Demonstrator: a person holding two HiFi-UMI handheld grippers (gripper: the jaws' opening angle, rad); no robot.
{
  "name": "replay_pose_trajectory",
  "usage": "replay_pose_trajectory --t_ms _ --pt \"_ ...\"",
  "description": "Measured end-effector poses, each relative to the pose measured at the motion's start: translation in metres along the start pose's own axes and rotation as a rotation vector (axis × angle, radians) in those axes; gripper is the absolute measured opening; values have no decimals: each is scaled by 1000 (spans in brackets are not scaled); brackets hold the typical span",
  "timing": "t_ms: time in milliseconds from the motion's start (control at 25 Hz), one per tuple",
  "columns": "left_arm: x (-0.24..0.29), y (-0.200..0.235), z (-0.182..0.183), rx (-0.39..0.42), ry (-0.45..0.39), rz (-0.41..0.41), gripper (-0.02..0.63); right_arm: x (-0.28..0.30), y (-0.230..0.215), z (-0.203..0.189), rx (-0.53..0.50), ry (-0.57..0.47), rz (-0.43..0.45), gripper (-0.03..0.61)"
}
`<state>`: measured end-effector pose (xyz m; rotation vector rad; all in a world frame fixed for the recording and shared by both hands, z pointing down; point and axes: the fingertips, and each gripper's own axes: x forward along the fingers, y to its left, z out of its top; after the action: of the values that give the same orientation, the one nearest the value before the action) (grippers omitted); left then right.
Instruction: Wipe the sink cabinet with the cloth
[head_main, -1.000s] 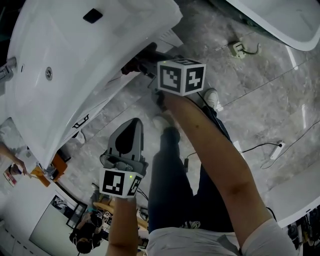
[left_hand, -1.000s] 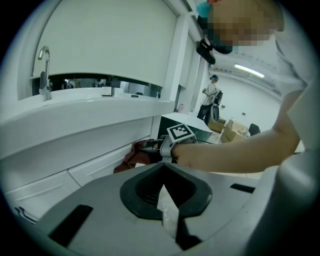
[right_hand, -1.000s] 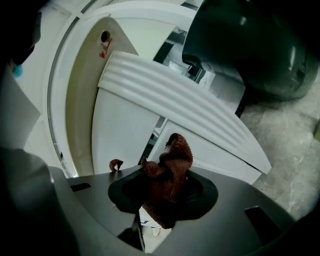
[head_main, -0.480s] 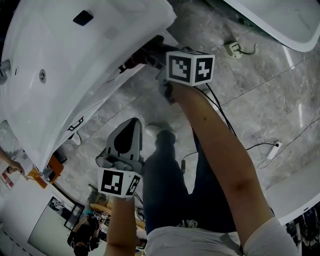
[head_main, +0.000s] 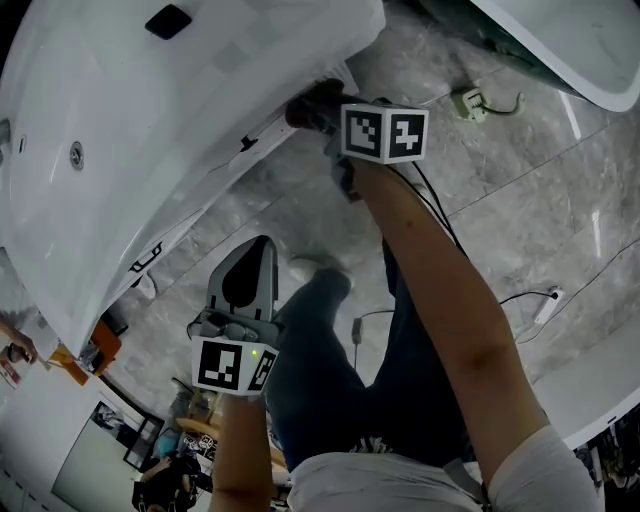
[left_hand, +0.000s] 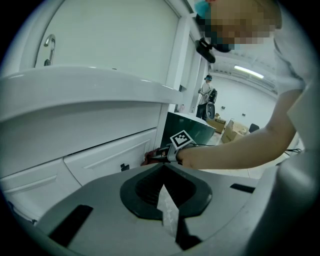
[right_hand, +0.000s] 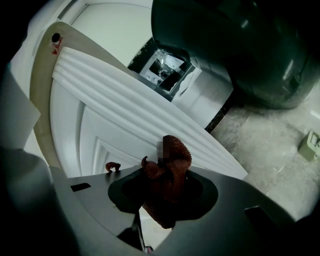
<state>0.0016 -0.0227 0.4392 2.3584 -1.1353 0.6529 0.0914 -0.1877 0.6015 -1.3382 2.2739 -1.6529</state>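
Note:
The white sink cabinet (head_main: 215, 185) stands under the white basin top (head_main: 150, 120), with its panelled door (right_hand: 100, 125) and drawer fronts (left_hand: 100, 155) showing. My right gripper (head_main: 330, 118) is shut on a dark red cloth (head_main: 305, 106), which it presses against the cabinet front just below the basin's edge. The bunched cloth (right_hand: 167, 170) fills the space between the right gripper's (right_hand: 161, 207) jaws. The left gripper view shows the right gripper (left_hand: 161, 156) and cloth (left_hand: 148, 159) at the drawer front. My left gripper (head_main: 258, 250) hangs lower, away from the cabinet; its jaws (left_hand: 167, 215) are shut on nothing.
A grey marble floor (head_main: 500, 200) carries a wall plug with cable (head_main: 470, 98) and a power strip (head_main: 548, 300). A white tub rim (head_main: 560, 50) crosses the top right. A dark green rounded body (right_hand: 240, 50) stands beside the cabinet. My legs (head_main: 340, 380) are below.
My right gripper has slid the cloth along the cabinet front toward the cabinet's right end. The left gripper has hardly moved.

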Motion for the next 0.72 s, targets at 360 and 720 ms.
replay_pose_trajectory --t_ms 360,720 --pt "1 22 -14 6 -12 0 11 23 -45 -24 7 12 -114 121" --pt "-15 34 -25 -9 -22 -14 11 27 -52 -32 74 -80 -165 120"
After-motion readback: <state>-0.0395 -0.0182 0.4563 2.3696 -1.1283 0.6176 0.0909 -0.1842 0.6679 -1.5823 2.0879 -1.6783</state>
